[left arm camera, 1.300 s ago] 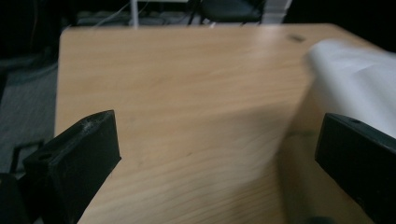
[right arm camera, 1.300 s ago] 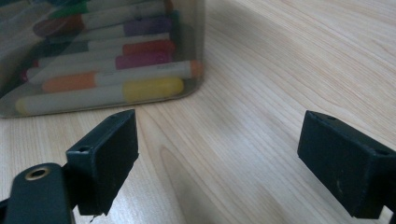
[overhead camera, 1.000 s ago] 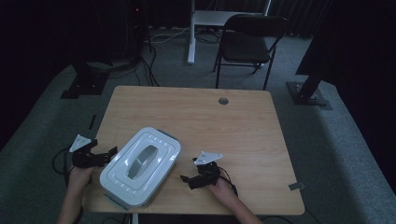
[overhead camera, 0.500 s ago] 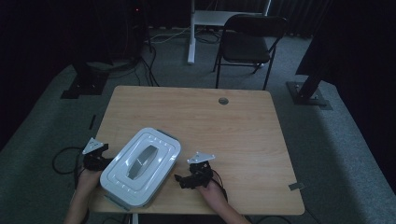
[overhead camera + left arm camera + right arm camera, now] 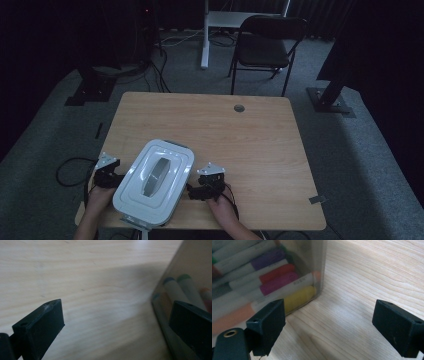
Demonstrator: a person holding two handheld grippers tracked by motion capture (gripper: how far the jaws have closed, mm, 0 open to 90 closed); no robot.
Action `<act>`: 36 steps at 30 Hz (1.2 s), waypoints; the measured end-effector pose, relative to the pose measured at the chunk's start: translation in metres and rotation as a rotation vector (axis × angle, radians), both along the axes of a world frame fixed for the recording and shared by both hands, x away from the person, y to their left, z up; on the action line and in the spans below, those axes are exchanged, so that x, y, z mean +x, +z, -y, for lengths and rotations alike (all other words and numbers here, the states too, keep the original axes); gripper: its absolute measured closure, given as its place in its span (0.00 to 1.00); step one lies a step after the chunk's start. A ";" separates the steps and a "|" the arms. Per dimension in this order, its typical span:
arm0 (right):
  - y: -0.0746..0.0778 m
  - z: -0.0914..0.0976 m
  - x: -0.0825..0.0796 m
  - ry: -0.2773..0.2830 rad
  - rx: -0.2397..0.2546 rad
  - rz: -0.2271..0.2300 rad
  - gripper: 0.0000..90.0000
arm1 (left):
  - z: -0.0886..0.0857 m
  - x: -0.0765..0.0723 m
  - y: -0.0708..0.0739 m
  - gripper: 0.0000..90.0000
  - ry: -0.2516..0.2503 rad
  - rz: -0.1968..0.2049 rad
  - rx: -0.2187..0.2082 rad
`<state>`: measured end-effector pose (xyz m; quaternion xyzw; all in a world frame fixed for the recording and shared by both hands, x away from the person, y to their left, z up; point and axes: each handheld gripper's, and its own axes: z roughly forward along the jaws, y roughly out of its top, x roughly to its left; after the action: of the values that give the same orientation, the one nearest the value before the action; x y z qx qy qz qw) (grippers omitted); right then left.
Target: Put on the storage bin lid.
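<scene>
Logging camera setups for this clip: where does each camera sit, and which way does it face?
High view: above the person's side, facing forward and down on the table; forearms, both grippers flank the lidded box.
Left gripper view: low along open jaws, box wall at right.
Right gripper view: along open jaws, box corner at left.
Both gripper views share the markers inside.

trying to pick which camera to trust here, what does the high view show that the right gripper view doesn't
High view alone: the box's white lid with its handle, the left gripper at the box's other side, the person's hands, the chair beyond the table. Right gripper view alone: coloured markers packed behind the box's clear wall, and open jaws straddling its corner. Both: the box, the wooden table and the right gripper.
</scene>
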<state>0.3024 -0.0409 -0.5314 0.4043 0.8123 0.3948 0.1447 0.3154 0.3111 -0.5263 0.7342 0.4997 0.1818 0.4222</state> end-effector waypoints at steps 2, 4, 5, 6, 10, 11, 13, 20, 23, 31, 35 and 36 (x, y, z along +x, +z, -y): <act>-0.001 0.003 0.001 0.002 0.007 -0.009 0.12 | 0.004 -0.002 -0.001 0.01 -0.013 -0.007 -0.007; -0.001 0.006 0.003 -0.004 -0.003 -0.009 0.12 | 0.011 -0.003 -0.001 0.01 -0.020 -0.020 -0.014; 0.000 0.006 0.004 -0.012 -0.015 -0.006 0.12 | 0.014 -0.003 -0.001 0.01 -0.015 -0.015 0.002; 0.000 0.007 0.005 -0.017 -0.022 0.000 0.12 | 0.017 -0.003 0.000 0.01 -0.013 -0.014 0.013; 0.001 0.012 0.009 -0.037 -0.044 0.010 0.12 | 0.026 -0.003 0.001 0.01 -0.005 -0.019 0.030; 0.001 0.013 0.009 -0.046 -0.044 0.007 0.12 | 0.029 -0.003 0.002 0.01 -0.002 -0.025 0.030; 0.001 0.016 0.012 -0.062 -0.064 0.005 0.12 | 0.035 -0.002 0.002 0.01 -0.007 -0.022 0.038; 0.000 0.035 0.021 -0.099 -0.045 -0.010 0.13 | 0.057 0.001 0.004 0.01 -0.041 -0.012 0.071; 0.000 0.045 0.025 -0.125 -0.050 -0.011 0.13 | 0.067 0.004 0.004 0.01 -0.054 -0.014 0.072; 0.001 0.073 0.037 -0.168 -0.050 -0.024 0.14 | 0.100 0.015 0.003 0.01 -0.078 -0.021 0.096; 0.002 0.086 0.042 -0.185 -0.049 -0.029 0.14 | 0.113 0.020 0.003 0.01 -0.091 -0.022 0.095; 0.002 0.090 0.043 -0.191 -0.046 -0.033 0.14 | 0.116 0.022 0.003 0.01 -0.096 -0.021 0.092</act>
<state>0.3453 -0.1308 -0.5293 0.4828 0.7812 0.3537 0.1778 0.3370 0.1952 -0.5236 0.7779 0.4592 0.1765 0.3909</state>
